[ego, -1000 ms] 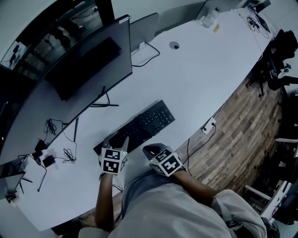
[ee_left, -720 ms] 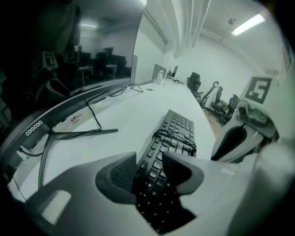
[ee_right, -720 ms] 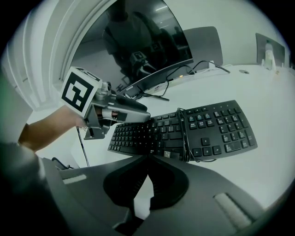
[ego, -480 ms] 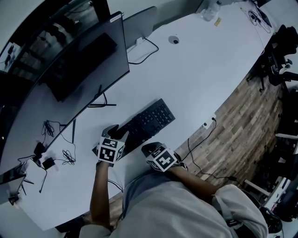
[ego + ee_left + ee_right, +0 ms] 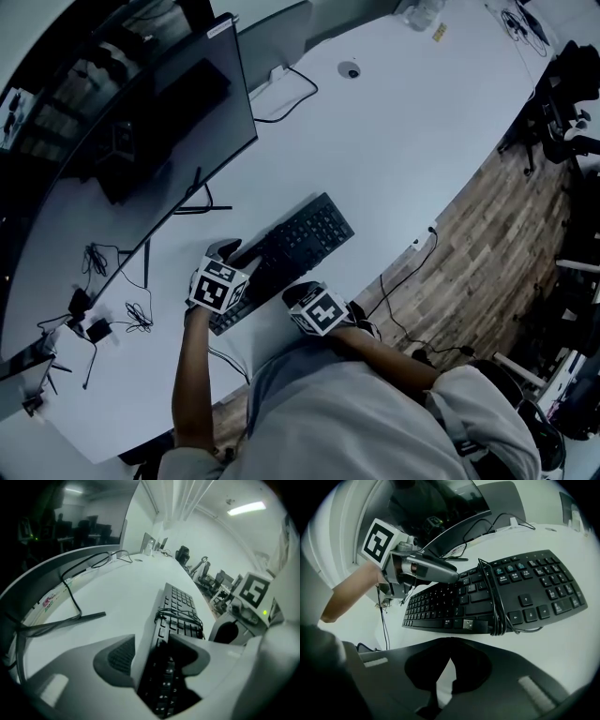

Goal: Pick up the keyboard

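Note:
A black keyboard lies at a slant on the white desk, with its cable wound round its middle and the USB plug at the near edge. My left gripper is at the keyboard's left end. In the left gripper view the keyboard runs between the jaws of the left gripper, which are shut on it. My right gripper hovers just in front of the keyboard's near edge. In the right gripper view the right gripper is shut on nothing, with the keyboard just beyond it.
A large dark monitor on a thin stand is behind the keyboard. Loose cables and small adapters lie at the left. The desk's curved front edge runs close behind my grippers, and a cord hangs over it above the wooden floor.
My left gripper has moved forward onto the keyboard's left end and shut on it. The right gripper has edged slightly left and stayed shut.

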A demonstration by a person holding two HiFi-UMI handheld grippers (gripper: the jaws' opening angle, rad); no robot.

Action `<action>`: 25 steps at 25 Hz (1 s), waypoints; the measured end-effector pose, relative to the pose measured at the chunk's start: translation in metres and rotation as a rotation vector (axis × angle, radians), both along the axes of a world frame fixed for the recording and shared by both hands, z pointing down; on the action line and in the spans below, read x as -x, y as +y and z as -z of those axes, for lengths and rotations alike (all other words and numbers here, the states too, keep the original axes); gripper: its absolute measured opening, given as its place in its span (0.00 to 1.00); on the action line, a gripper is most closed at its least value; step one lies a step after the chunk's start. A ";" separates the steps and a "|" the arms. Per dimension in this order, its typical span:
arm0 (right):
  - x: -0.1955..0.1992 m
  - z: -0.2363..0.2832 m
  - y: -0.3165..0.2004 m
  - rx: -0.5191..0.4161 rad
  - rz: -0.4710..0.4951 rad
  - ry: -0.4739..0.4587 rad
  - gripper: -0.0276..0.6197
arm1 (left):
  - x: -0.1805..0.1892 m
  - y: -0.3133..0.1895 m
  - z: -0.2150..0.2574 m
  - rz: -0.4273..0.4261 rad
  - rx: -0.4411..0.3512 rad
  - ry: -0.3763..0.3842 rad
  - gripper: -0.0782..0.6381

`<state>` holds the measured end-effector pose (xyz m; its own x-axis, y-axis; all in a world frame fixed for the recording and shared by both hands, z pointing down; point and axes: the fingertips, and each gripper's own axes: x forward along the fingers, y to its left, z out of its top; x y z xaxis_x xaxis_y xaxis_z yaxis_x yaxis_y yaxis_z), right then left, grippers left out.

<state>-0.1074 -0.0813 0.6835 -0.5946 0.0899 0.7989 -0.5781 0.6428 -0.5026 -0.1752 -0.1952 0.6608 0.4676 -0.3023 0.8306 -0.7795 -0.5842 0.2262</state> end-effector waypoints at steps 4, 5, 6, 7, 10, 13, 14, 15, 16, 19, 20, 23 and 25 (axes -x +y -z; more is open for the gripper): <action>0.001 -0.007 0.000 0.027 -0.010 0.002 0.03 | -0.005 -0.004 0.002 -0.040 0.020 0.035 0.11; 0.002 -0.009 0.001 0.031 -0.013 0.001 0.03 | -0.006 -0.003 0.001 -0.062 0.028 0.037 0.11; 0.003 -0.009 0.001 0.035 -0.014 -0.001 0.03 | -0.008 0.000 0.000 -0.085 0.036 0.036 0.11; 0.004 -0.010 0.001 0.038 -0.015 -0.004 0.03 | -0.010 0.002 -0.002 -0.105 0.044 0.036 0.11; 0.005 -0.009 0.000 0.040 -0.015 -0.010 0.03 | -0.014 0.002 -0.005 -0.134 0.070 0.057 0.11; 0.007 -0.009 -0.001 0.041 -0.012 -0.013 0.03 | -0.014 0.002 -0.006 -0.155 0.108 0.078 0.11; 0.007 -0.010 -0.001 0.042 -0.012 -0.014 0.03 | -0.015 0.003 -0.006 -0.174 0.122 0.082 0.11; 0.007 -0.010 -0.002 0.044 -0.012 -0.016 0.03 | -0.018 0.006 -0.007 -0.197 0.135 0.085 0.11; 0.007 -0.010 -0.002 0.047 -0.013 -0.018 0.03 | -0.020 0.007 -0.007 -0.221 0.147 0.087 0.11; 0.007 -0.009 -0.003 0.058 -0.017 -0.024 0.04 | -0.024 0.009 -0.008 -0.250 0.183 0.104 0.11; 0.007 -0.009 -0.003 0.059 -0.018 -0.025 0.04 | -0.024 0.009 -0.009 -0.244 0.202 0.119 0.11; 0.007 -0.010 -0.003 0.060 -0.019 -0.029 0.04 | -0.026 0.009 -0.013 -0.211 0.241 0.154 0.11; 0.008 -0.010 -0.003 0.067 -0.024 -0.035 0.04 | -0.026 0.010 -0.012 -0.204 0.238 0.152 0.11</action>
<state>-0.1150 -0.0845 0.6937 -0.6244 0.1278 0.7705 -0.5742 0.5936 -0.5638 -0.1492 -0.1849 0.6729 0.6219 0.0043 0.7831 -0.5991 -0.6414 0.4793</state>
